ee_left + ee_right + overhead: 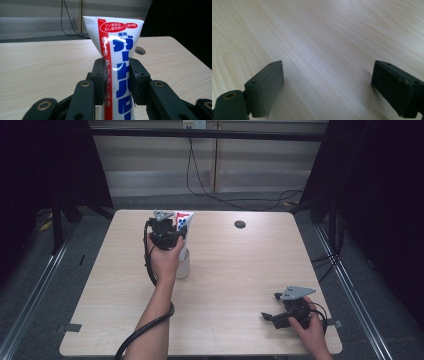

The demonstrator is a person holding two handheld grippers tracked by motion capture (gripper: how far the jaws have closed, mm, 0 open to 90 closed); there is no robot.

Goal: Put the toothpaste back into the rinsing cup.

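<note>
Pale wooden table [225, 270] fronts a grey wall. High view shows the left gripper [176, 227] above a white cup [183, 263]; its own view shows jaws clamped on a toothpaste tube [117, 62]. Right gripper [327, 82] gapes wide, holding nothing.

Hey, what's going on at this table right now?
A person works with a handheld gripper in each hand. The left gripper is shut on a white toothpaste tube with red and blue print, holding it upright over a white cup near the middle of the light wooden table. The right gripper sits low at the table's near right corner, jaws open with nothing between them.
</note>
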